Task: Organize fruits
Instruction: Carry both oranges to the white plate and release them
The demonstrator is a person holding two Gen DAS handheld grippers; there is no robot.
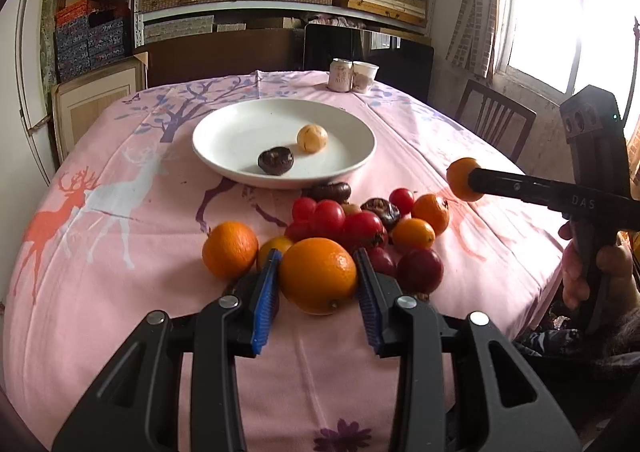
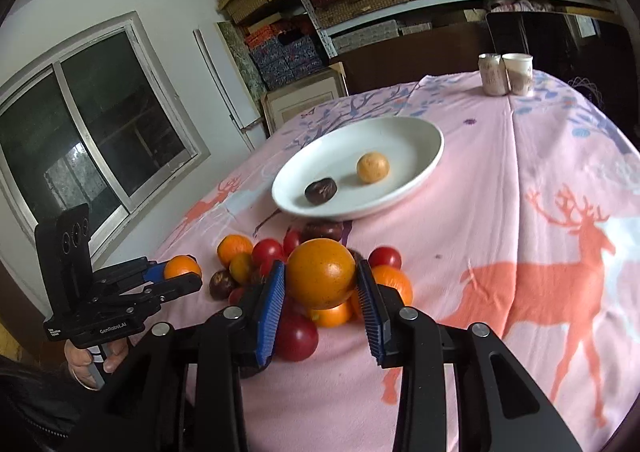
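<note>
Closest to my left camera, the left gripper (image 1: pixel 318 280) is clamped on an orange (image 1: pixel 318 275), its blue pads (image 1: pixel 266 302) pressed against both sides of the fruit. My right gripper (image 2: pixel 321 286) is likewise closed on a second orange (image 2: pixel 321 274), smaller and speckled, pinched between its ribbed pads (image 2: pixel 271 310). In the left view I see that fruit held in the air off to the right, above the cloth (image 1: pixel 120 284); whether the left one has fully cleared the heap I can't quite tell from this angle. The heap (image 1: pixel 360 228) lies just past my left fingertips: cherry tomatoes (image 1: pixel 329 217), a few small oranges, dark plums (image 1: pixel 420 270) and some brown shrivelled pieces, with one more orange (image 1: pixel 230 250) resting at its left edge. Beyond the heap sits a white plate (image 1: pixel 224 140) holding two things, a dark wrinkled fruit (image 1: pixel 276 161) and a pale yellow round one (image 1: pixel 312 138), lying near each other but apart. At the far edge of the table stand a can (image 1: pixel 340 75) and a paper cup (image 1: pixel 365 77), side by side.
</note>
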